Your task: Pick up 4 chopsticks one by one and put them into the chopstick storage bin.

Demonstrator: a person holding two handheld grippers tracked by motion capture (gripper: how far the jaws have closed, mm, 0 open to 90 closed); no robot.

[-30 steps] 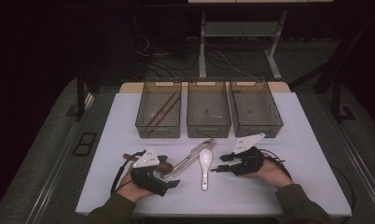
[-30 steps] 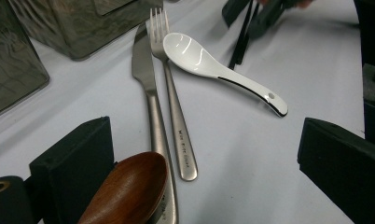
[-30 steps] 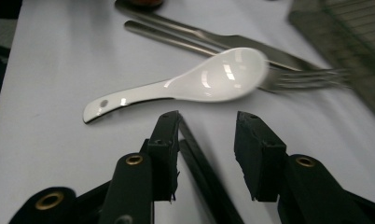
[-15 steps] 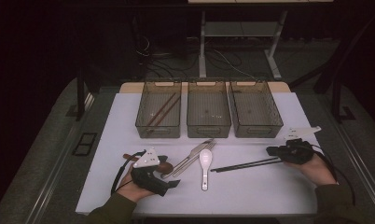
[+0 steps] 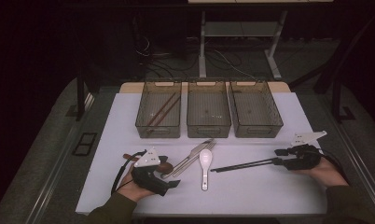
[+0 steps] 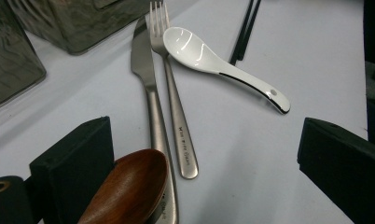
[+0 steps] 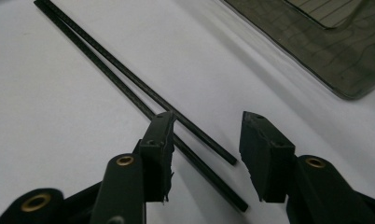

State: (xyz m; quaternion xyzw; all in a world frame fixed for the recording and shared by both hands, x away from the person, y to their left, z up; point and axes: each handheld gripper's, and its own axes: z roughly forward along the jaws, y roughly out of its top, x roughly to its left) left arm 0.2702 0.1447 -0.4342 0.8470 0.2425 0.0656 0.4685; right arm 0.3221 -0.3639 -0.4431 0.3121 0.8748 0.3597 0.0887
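Low in the frame of the high view, my left gripper (image 5: 172, 183) sits at lower left on the white table (image 5: 251, 196), resting in the person's hand, jaws spread wide with nothing clamped between them. In the left gripper view the rounded end of a dark brown wooden spoon (image 6: 129, 193) lies just against the left-hand jaw, overlapping a brushed steel table knife (image 6: 150, 100); beside the knife lies a steel fork (image 6: 174, 107), and a glossy white ceramic soup spoon (image 6: 218, 65) rests with its bowl over the fork's neck.

At lower right of the high view, my right gripper (image 5: 281, 156) is held low over the table. Its jaws have just been opening and now stand partly apart, pads clear of everything. The pair of thin black chopsticks (image 7: 143, 100) lies flat on the table in the right gripper view, running from upper left down to the bottom centre; their near ends lie in the gap between the jaws, passing just beside the left-hand jaw, unheld.

Farther up, three smoky translucent plastic bins stand side by side in mid-frame. The left bin (image 5: 141, 119) holds a pair of reddish-brown wooden chopsticks (image 5: 161, 112); the middle bin (image 5: 209, 133) and right bin (image 5: 258, 133) sit just beside it.
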